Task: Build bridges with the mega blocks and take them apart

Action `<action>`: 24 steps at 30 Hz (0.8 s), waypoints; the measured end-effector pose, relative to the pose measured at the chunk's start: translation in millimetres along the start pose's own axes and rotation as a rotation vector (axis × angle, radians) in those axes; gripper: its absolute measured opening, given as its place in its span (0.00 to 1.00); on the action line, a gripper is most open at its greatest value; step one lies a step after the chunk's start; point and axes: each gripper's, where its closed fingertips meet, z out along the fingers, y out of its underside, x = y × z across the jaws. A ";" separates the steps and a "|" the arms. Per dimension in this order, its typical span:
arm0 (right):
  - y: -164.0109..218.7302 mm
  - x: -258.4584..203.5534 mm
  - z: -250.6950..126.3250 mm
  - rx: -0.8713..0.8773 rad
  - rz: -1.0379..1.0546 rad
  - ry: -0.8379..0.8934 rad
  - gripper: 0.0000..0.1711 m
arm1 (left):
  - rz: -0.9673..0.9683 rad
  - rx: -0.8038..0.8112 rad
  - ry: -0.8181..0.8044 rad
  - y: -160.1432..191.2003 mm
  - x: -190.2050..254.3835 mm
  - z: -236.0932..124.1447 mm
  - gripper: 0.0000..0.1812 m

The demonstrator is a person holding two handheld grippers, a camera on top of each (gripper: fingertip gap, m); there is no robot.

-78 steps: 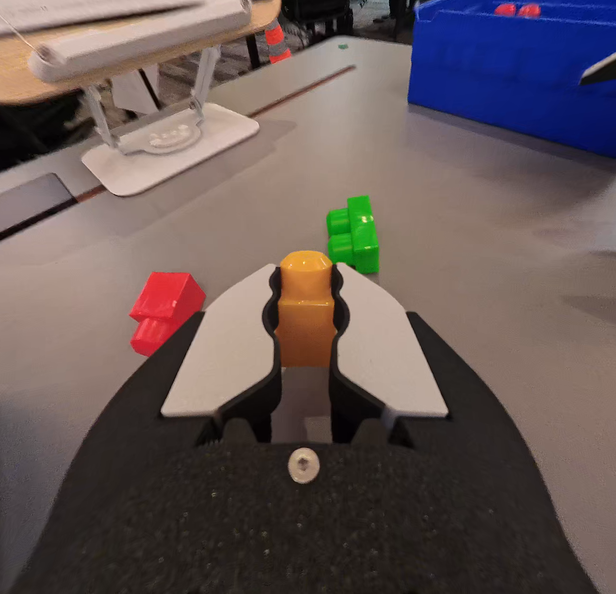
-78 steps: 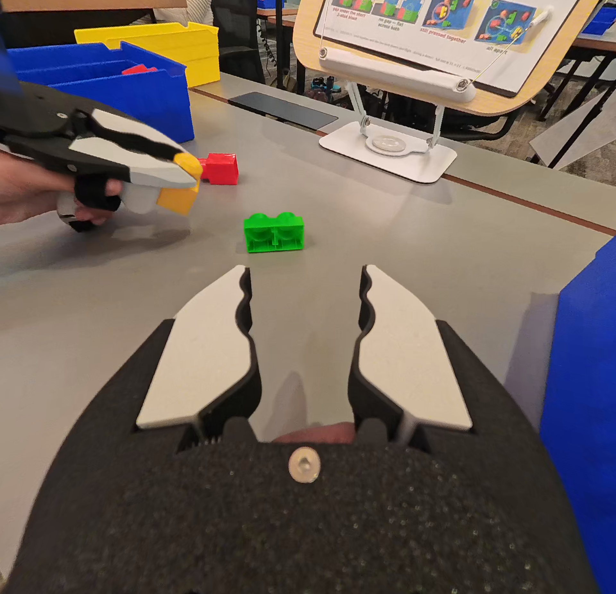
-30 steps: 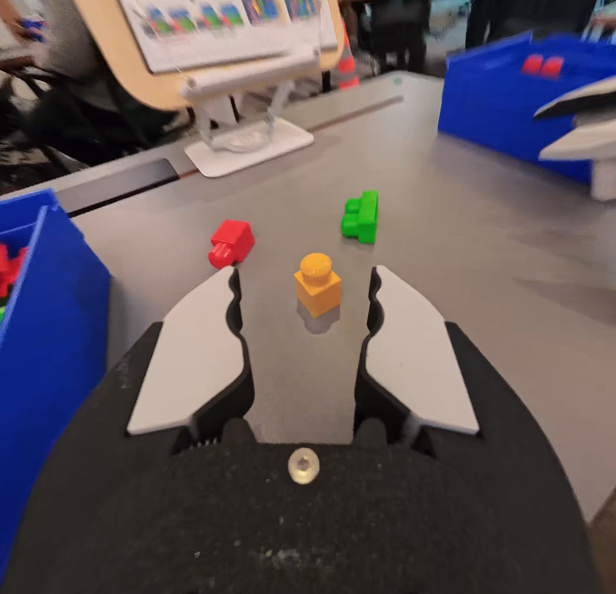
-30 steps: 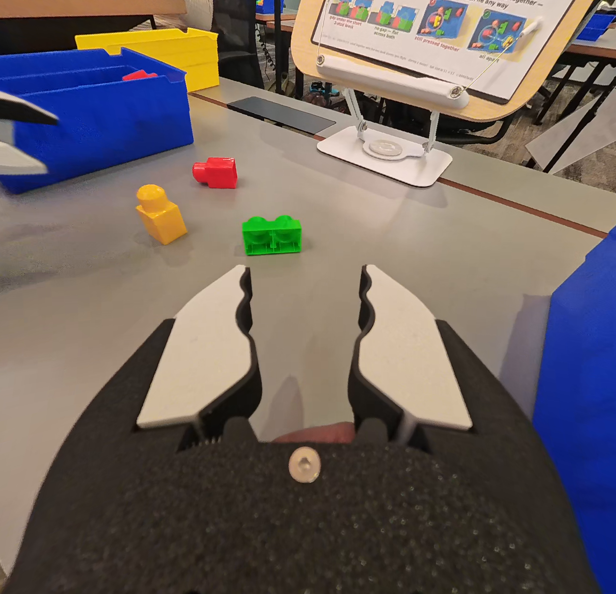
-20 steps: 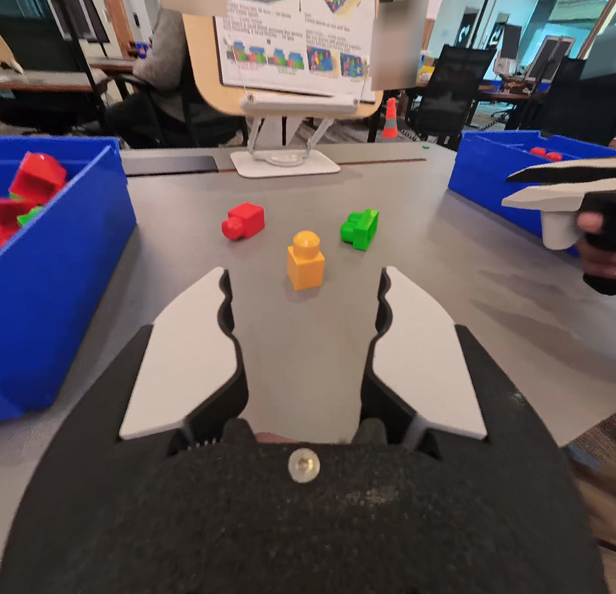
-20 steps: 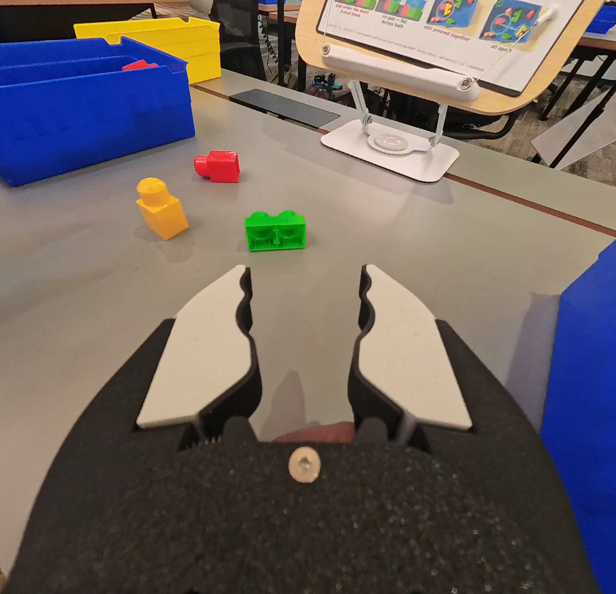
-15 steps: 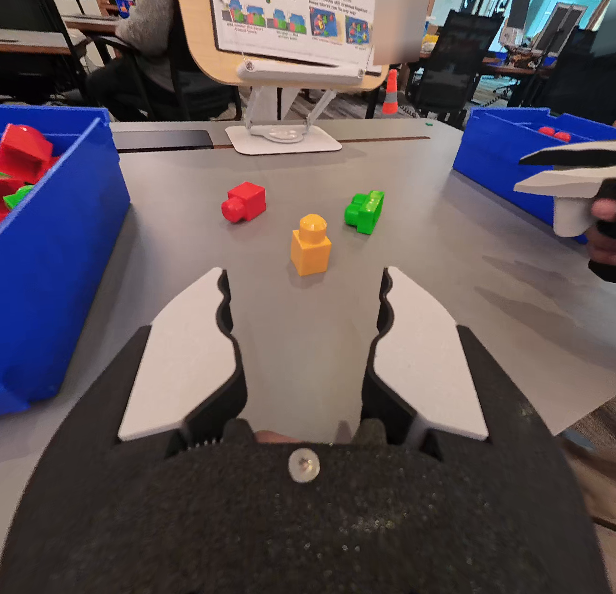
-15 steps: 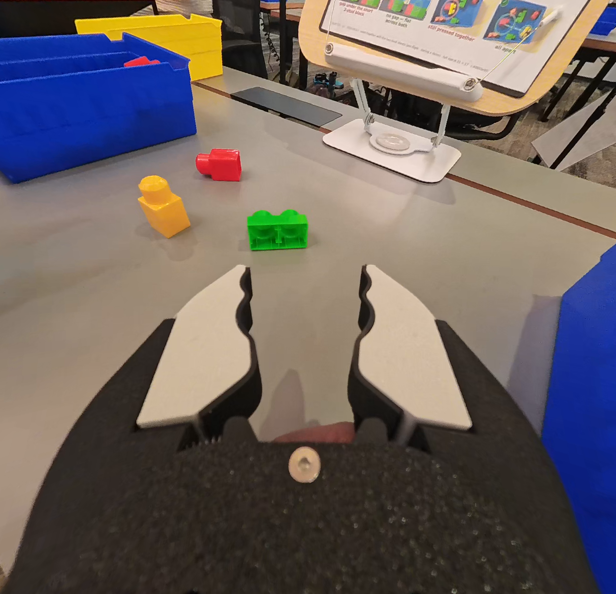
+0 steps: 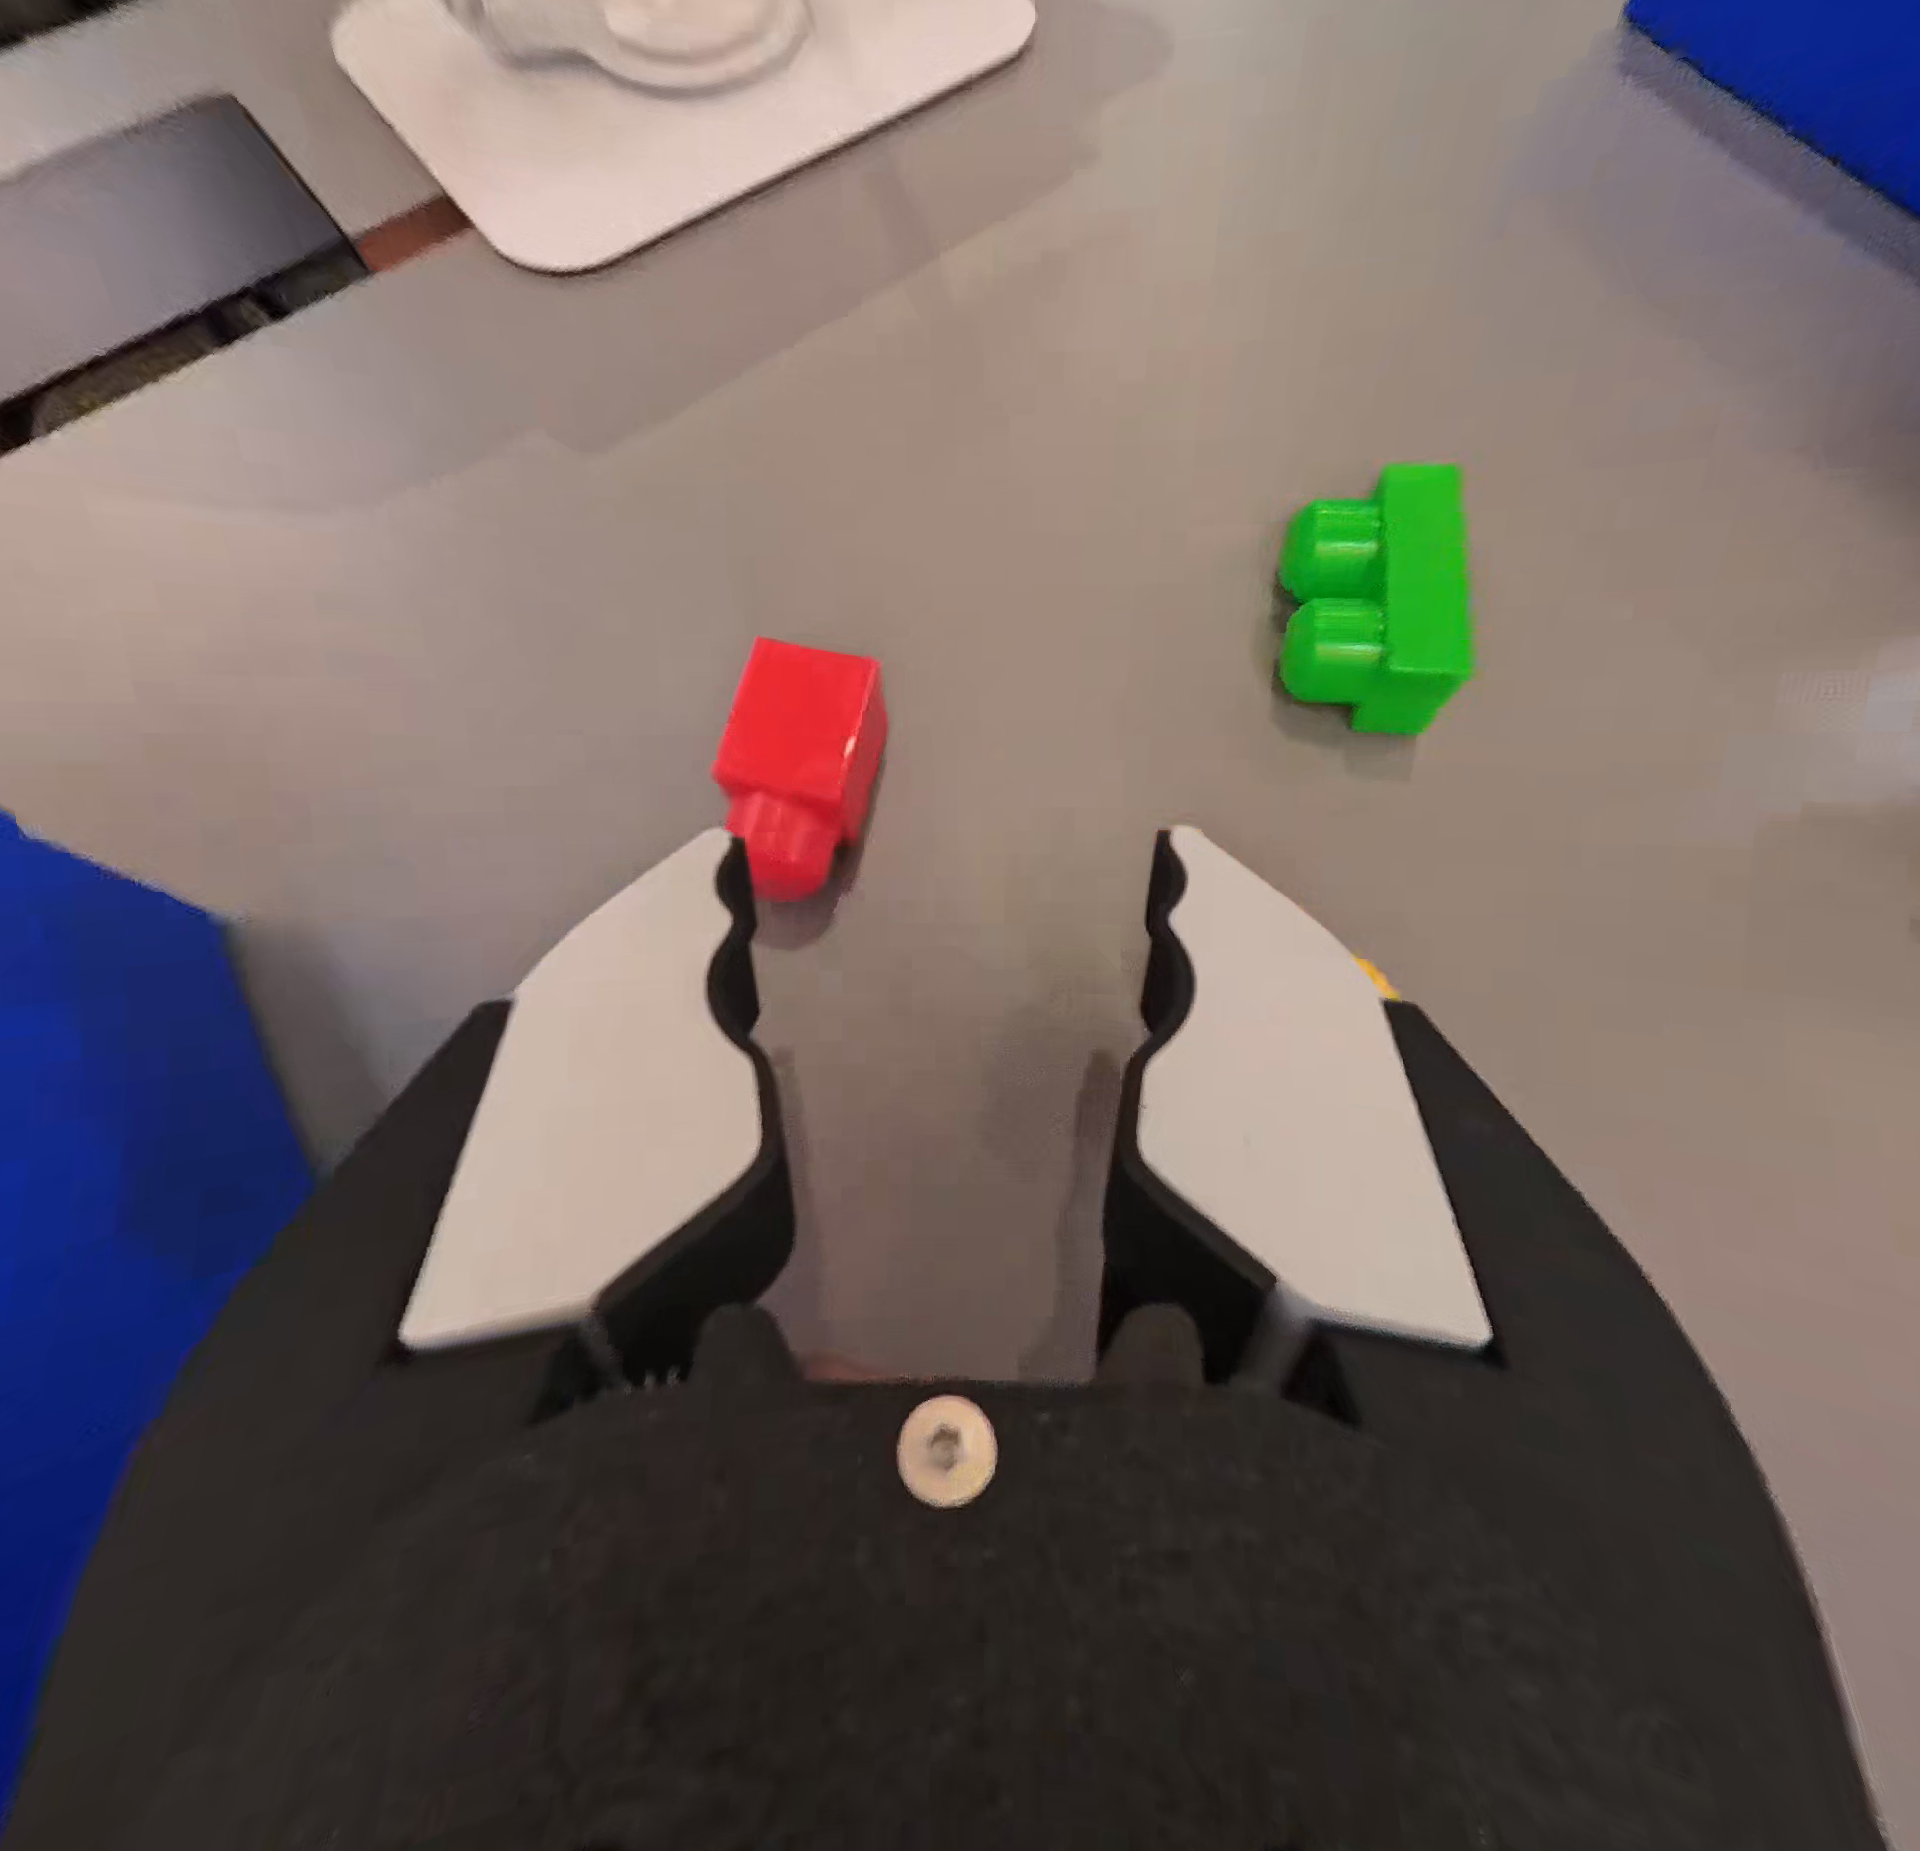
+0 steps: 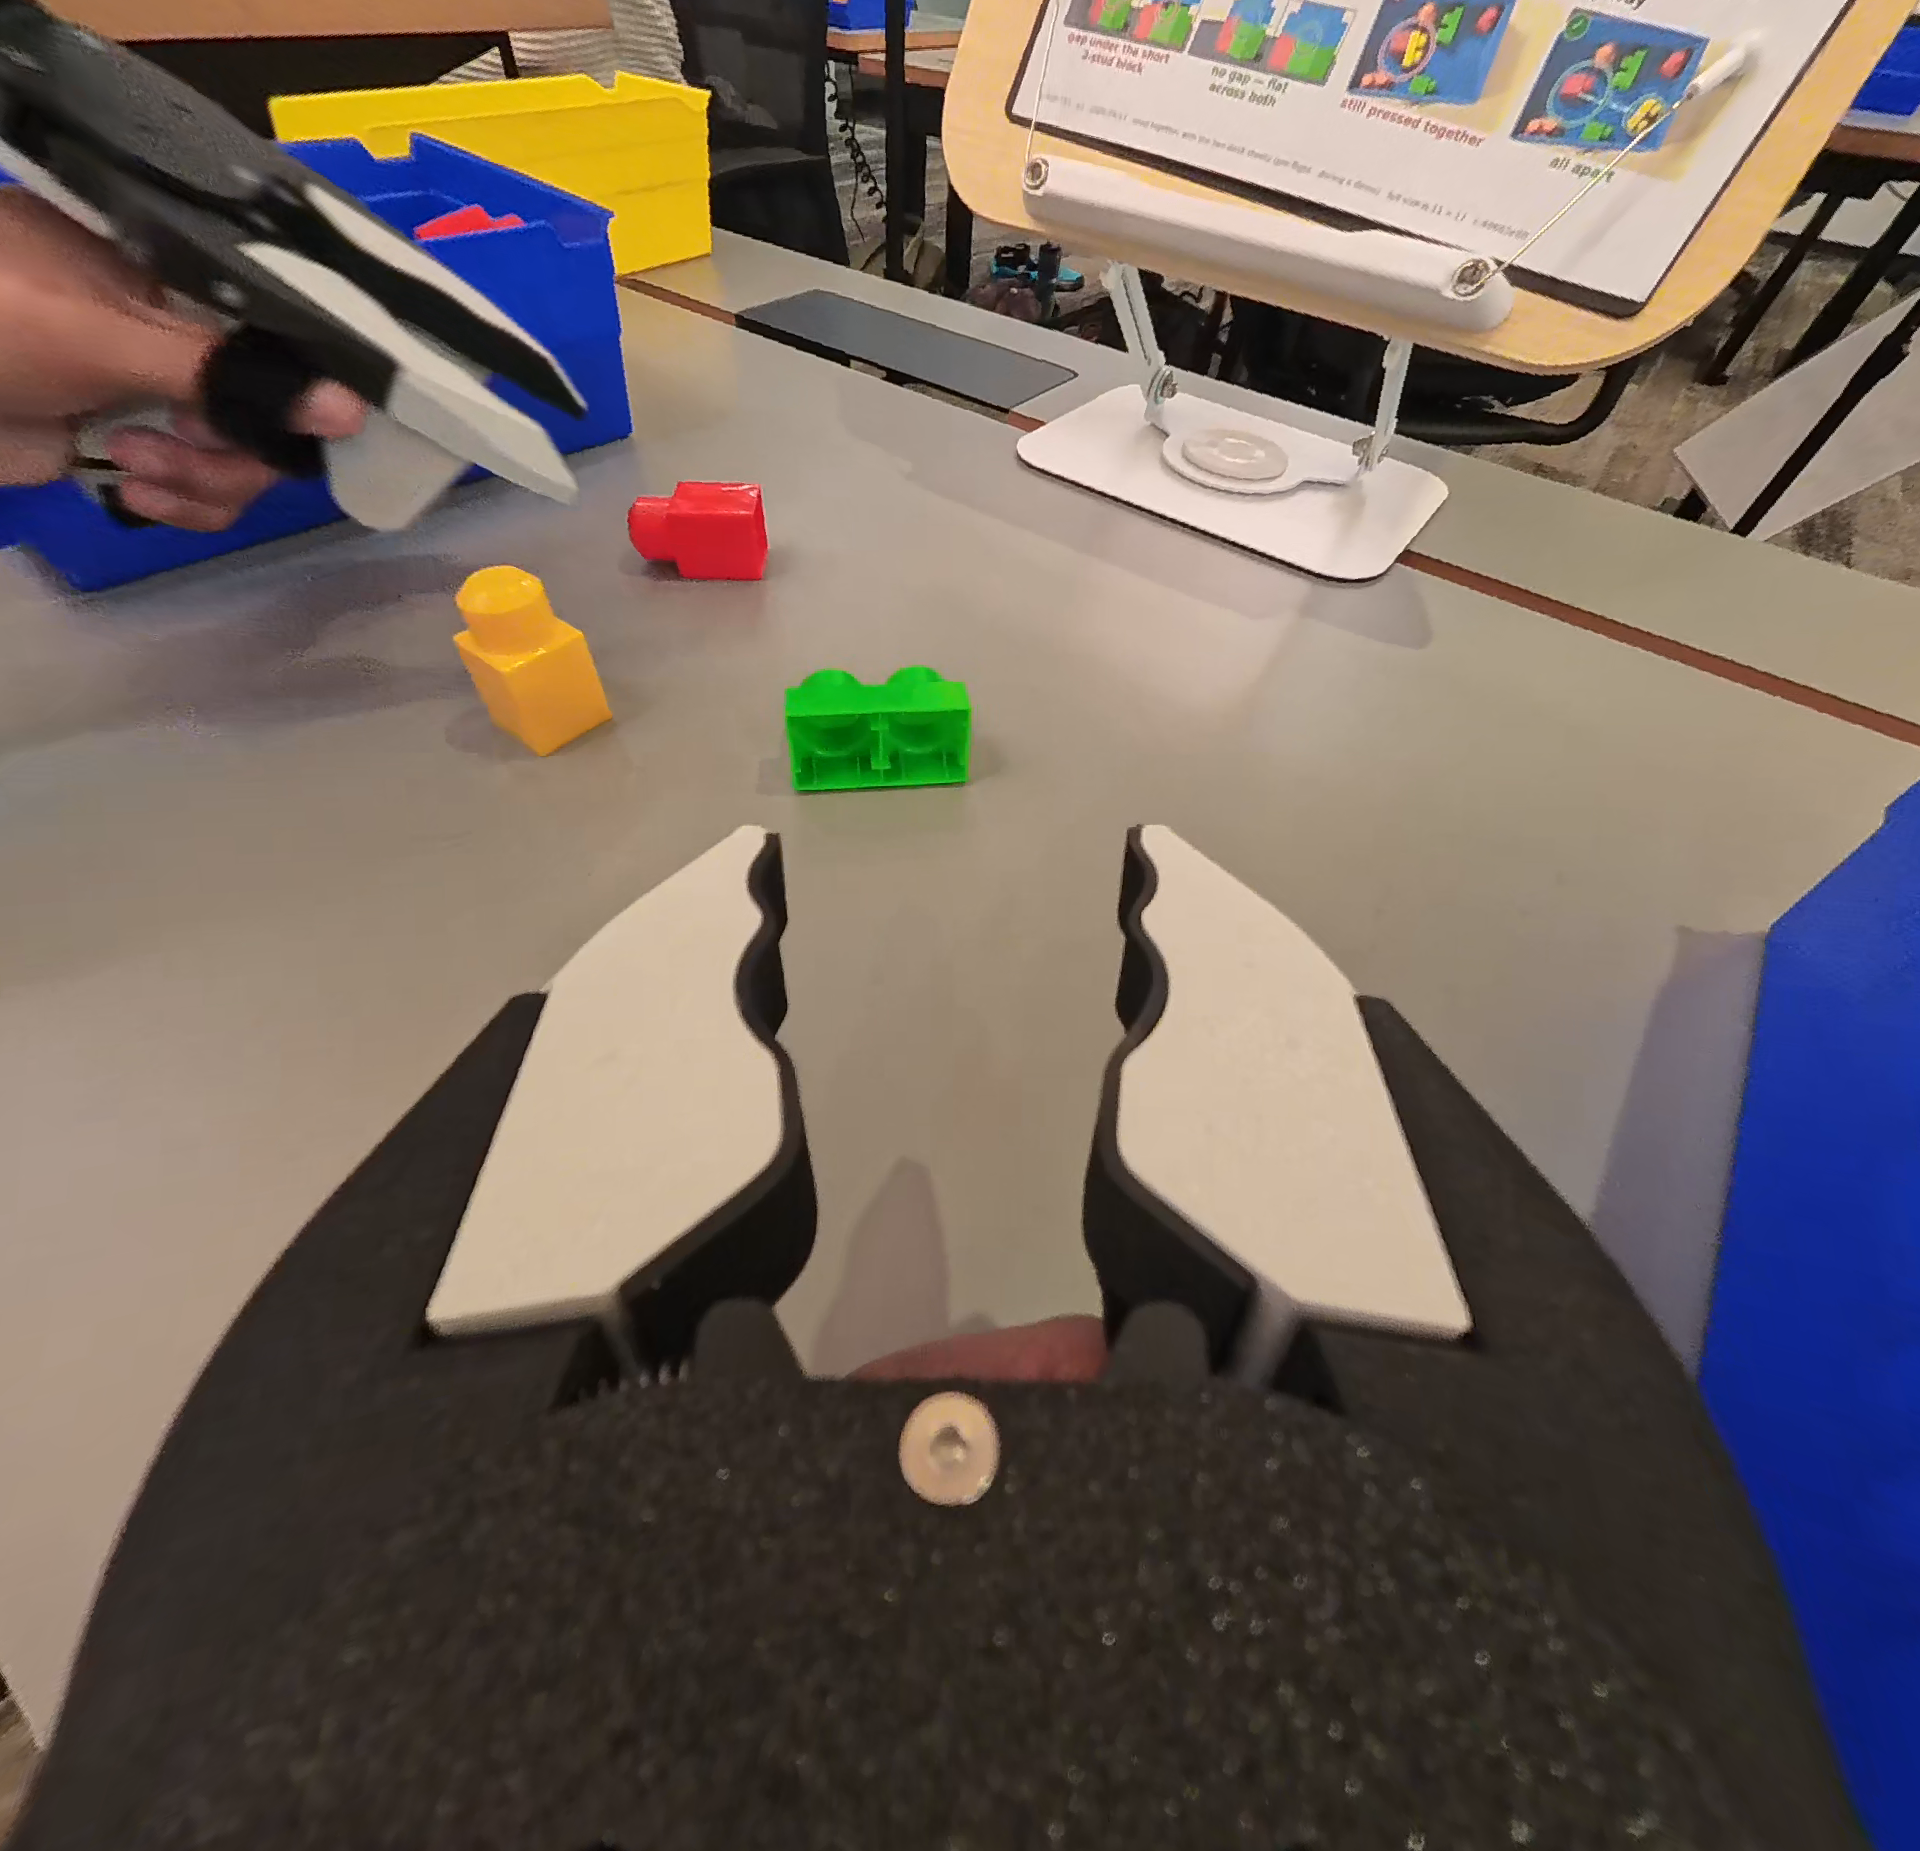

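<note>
Three loose blocks lie apart on the grey table. A red one-stud block (image 9: pixel 805 757) (image 10: pixel 704 531) lies on its side. A green two-stud block (image 9: pixel 1382 601) (image 10: pixel 879 728) lies on its side. An orange one-stud block (image 10: pixel 528 661) stands upright; in the left wrist view only a sliver of it (image 9: pixel 1369 973) shows behind the right finger. My left gripper (image 9: pixel 945 845) (image 10: pixel 551 440) is open and empty, tilted down above the table, its left fingertip just short of the red block's stud. My right gripper (image 10: pixel 951 835) is open and empty, a little short of the green block.
A blue bin (image 10: pixel 561 274) holding blocks stands at the left, a yellow bin (image 10: pixel 540 149) behind it. Another blue bin (image 10: pixel 1829 1126) (image 9: pixel 1787 66) is close on the right. An instruction board on a white stand (image 10: pixel 1236 471) (image 9: pixel 686 108) sits at the table's far edge.
My left gripper let go of the orange block, drew back, then moved forward and down over the table toward the red block. My right gripper has hardly moved.
</note>
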 end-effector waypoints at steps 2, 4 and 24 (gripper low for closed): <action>-1.4 2.5 -1.8 0.006 0.006 0.003 0.36 | 0.033 -0.102 -0.056 2.0 -10.5 19.9 0.40; -2.1 4.8 -3.1 0.011 0.013 0.004 0.36 | 0.065 -0.187 -0.114 4.3 -20.7 33.3 0.41; -1.9 11.5 -6.9 0.018 0.032 0.007 0.36 | 0.067 -0.313 0.002 33.2 -33.6 60.2 0.17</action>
